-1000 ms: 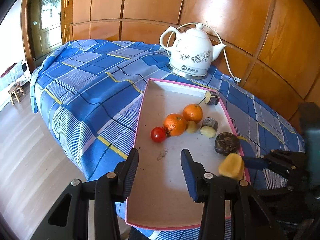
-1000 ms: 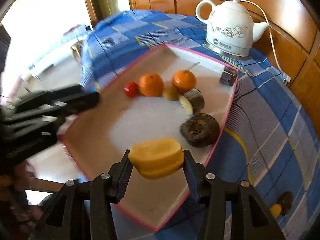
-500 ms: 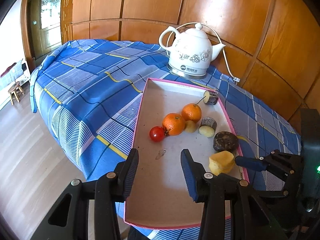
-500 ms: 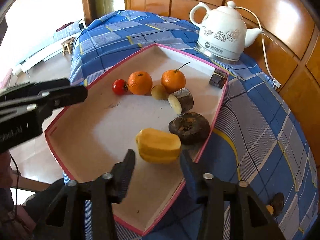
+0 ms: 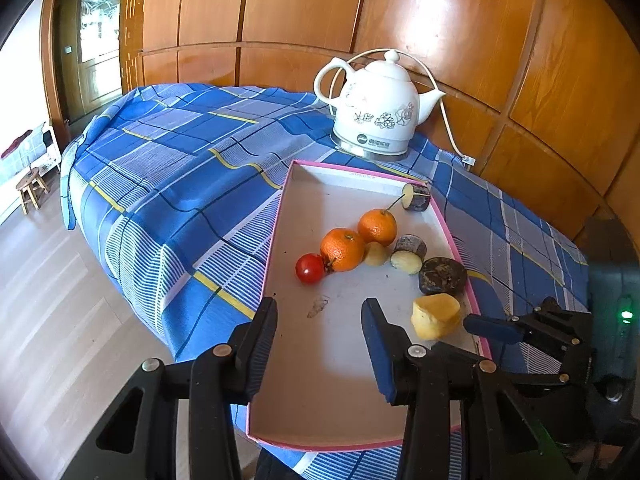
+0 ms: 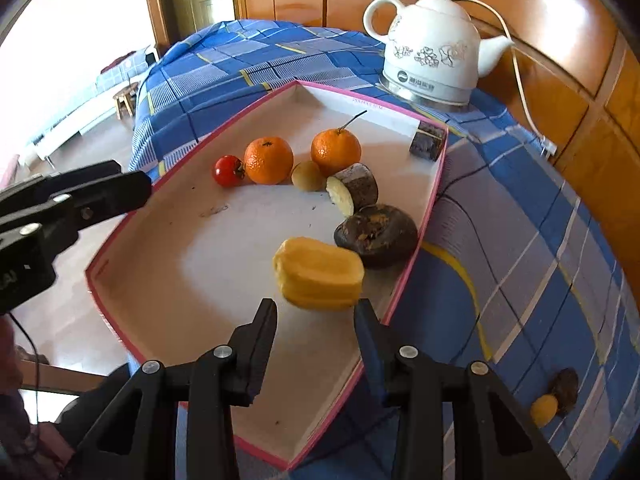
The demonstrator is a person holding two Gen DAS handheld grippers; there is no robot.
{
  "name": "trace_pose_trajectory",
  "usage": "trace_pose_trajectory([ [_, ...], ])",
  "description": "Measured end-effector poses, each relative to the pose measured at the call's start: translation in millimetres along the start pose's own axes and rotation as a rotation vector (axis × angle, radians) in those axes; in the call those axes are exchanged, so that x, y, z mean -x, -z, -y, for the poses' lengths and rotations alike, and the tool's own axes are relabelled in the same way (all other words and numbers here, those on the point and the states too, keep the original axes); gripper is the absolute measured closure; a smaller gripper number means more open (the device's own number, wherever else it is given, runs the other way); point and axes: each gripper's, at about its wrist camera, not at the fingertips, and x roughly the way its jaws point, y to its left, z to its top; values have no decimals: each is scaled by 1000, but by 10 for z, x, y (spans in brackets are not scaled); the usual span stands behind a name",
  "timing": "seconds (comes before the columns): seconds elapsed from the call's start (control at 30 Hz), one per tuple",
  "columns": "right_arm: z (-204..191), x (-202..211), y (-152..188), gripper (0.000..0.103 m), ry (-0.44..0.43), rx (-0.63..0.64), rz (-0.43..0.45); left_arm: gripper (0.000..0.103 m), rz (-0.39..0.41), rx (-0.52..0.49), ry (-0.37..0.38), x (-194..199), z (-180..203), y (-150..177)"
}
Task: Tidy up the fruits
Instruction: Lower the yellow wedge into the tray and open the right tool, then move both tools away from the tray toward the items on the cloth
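My right tool (image 6: 315, 312), jaws just narrowed and empty, leaves the peeled yellow fruit chunk (image 6: 319, 273) in the pink-rimmed white tray (image 6: 168, 268), so I'd lift straight away without nudging it.

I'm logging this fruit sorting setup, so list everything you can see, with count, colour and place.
tray: one, white with pink rim, on the tablecloth
oranges: two, orange, middle of tray
tomato: one, red, beside the nearer orange
small round fruit: one, yellowish, between the oranges
cut pieces: two, dark skin with pale flesh, along the tray's right side
dark lump: one, brown, by the right rim
yellow chunk: one, yellow, on tray floor ahead of right fingers
loose bits: yellow and dark, on the cloth outside tray
kettle: one, white, floral, behind tray
tablecloth: one, blue plaid
left gripper: black, open
right gripper: black, open, nothing held
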Motion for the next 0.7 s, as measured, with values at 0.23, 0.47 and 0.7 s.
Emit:
trace_pose_trajectory([
  [0.23,-34,144,63,62,-7,-7,34,58,12,-18,12,59,59,7],
  [0.47,-41,316,96,62,8,-1,70,58,29,-49,12,122,123,23],
  [0.7,59,516,127,62,27,-25,111,58,37,-74,20,163,203,37],
])
